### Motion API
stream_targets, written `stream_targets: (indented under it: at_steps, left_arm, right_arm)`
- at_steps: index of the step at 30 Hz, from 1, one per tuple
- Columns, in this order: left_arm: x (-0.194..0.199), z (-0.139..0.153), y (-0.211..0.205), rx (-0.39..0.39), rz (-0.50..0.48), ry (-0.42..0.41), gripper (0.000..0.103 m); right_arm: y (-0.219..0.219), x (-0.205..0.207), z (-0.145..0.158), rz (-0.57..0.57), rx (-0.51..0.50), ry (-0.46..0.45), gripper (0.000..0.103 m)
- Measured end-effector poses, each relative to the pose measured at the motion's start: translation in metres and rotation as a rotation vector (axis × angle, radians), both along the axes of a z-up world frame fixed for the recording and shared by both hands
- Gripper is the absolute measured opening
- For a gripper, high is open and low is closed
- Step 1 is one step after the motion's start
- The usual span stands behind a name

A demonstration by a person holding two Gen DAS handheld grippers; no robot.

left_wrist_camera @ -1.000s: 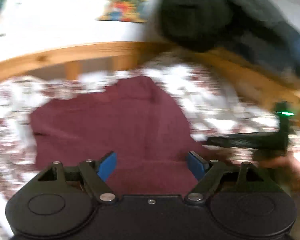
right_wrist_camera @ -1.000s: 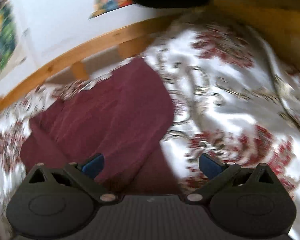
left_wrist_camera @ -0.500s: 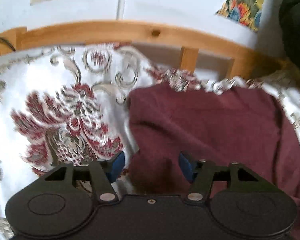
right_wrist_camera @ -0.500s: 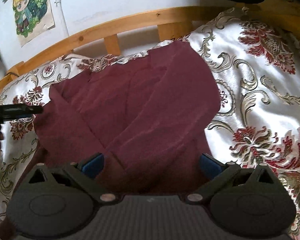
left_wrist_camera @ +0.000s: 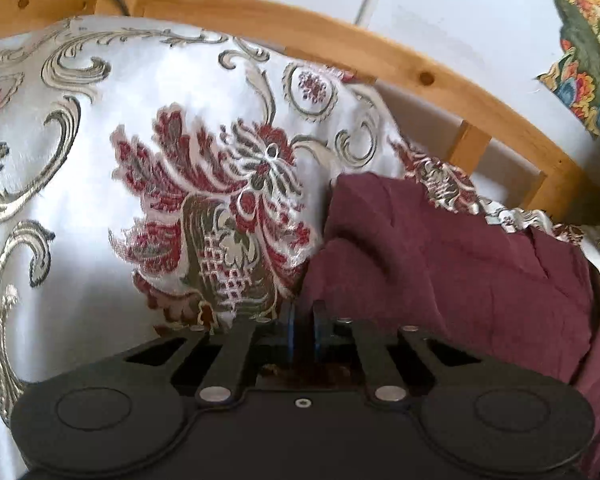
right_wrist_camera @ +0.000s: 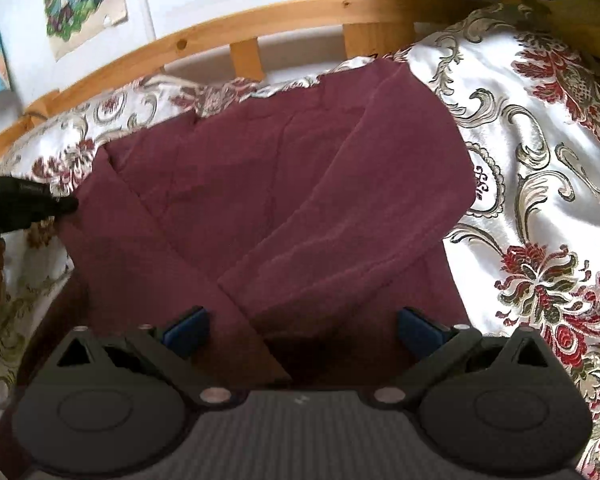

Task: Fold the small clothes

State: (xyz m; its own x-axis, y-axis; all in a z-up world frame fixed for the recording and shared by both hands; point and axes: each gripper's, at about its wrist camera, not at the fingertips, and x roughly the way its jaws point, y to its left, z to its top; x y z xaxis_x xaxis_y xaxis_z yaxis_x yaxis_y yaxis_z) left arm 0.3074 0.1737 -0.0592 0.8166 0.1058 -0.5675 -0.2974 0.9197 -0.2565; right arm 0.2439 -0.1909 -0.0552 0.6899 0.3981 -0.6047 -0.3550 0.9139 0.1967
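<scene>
**Left wrist view closes on a garment edge; right wrist view takes in the whole piece**

Left wrist view: left gripper (left_wrist_camera: 303,326) with blue pads drawn nearly together on the near left edge of the maroon garment (left_wrist_camera: 452,264), a thin fold of cloth apparently pinched between them. Only the left part of the garment visible here, bunched into soft ridges.

Right wrist view: right gripper (right_wrist_camera: 302,330) spread wide, pads apart and holding nothing, poised over the garment's near edge. Shows what the other cannot: the full maroon garment (right_wrist_camera: 284,192) lying mostly flat, one sleeve folded diagonally across the body, and the left gripper (right_wrist_camera: 24,200) entering from the left to meet the cloth's left edge.

Lies on a white satin bedspread (left_wrist_camera: 100,152) patterned with red flowers and grey scrolls. Bounded at the far side by a wooden bed rail (right_wrist_camera: 236,28), with a white wall and taped-up cartoon posters (right_wrist_camera: 82,4) behind.

Far edge of garment close to the rail; open bedspread to its left and right.
</scene>
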Motion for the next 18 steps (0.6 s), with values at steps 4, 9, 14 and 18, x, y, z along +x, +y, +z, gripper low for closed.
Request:
stream_targets:
  at_steps: [4, 9, 14, 18]
  left_arm:
    - [-0.002, 0.014, -0.011, 0.091, -0.029, -0.077, 0.044]
    - [0.023, 0.030, -0.020, 0.175, -0.151, -0.115, 0.056]
    - [0.065, 0.026, -0.004, 0.140, -0.108, -0.027, 0.058]
    - [0.086, 0.023, 0.006, 0.075, -0.136, -0.035, 0.007]
  right_arm:
    - [0.001, -0.003, 0.002, 0.008, -0.009, -0.012, 0.103]
    - [0.001, -0.002, 0.000, 0.014, 0.001, 0.004, 0.103]
    - [0.006, -0.006, -0.001, 0.026, -0.016, -0.017, 0.103]
    - [0.014, -0.011, -0.002, 0.041, -0.059, -0.050, 0.103]
